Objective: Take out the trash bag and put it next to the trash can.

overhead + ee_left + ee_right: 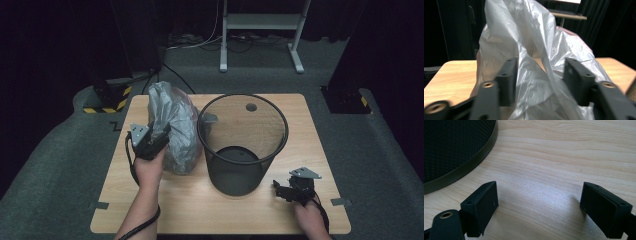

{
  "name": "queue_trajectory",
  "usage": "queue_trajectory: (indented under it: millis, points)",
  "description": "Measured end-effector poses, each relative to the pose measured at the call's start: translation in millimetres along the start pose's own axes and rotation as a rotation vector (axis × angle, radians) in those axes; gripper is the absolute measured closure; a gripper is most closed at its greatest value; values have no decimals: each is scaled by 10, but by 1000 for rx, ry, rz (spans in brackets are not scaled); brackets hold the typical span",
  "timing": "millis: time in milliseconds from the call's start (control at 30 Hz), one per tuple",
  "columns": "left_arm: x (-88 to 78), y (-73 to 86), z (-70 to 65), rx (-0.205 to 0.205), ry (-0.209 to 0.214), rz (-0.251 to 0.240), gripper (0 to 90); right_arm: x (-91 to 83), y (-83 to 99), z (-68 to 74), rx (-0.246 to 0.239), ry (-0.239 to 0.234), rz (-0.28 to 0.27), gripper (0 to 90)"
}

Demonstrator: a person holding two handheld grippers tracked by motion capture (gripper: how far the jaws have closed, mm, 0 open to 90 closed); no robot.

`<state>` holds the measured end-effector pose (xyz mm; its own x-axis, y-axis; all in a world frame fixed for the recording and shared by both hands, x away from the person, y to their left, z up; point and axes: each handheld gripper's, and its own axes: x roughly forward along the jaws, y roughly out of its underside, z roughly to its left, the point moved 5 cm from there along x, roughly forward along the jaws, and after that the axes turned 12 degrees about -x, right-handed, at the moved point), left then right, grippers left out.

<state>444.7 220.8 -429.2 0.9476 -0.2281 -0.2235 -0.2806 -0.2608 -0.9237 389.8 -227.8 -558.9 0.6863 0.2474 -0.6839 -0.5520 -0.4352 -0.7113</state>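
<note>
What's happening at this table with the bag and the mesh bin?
A person works with a two-jaw tool in each hand. The left tool is at a crumpled grey plastic bag lying beside a black mesh wastebasket; its jaws are apart with bag film between them, not pinching it. The right tool rests open over the bare wooden table, near the basket's base.

left gripper [159, 134]: black, grey three-cornered plate, black cable | right gripper [281, 191]: black, brass-ringed screw holes

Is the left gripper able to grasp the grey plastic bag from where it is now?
Probably yes. The left gripper has its jaws apart with a fold of the plastic bag already between them, and nothing stands in the way. The mesh bin is beside the bag, away from the jaws.
</note>
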Motion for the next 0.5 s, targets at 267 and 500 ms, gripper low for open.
queue_trajectory:
  millis: [267, 500]
  points:
    - [-382, 30, -137, 50, 46, 38, 267, 0, -1, 3, -11, -5, -1, 142]
    - [-701, 200, -175, 73, 55, 87, 205, 6, -7, 7, -16, -12, -2, 140]
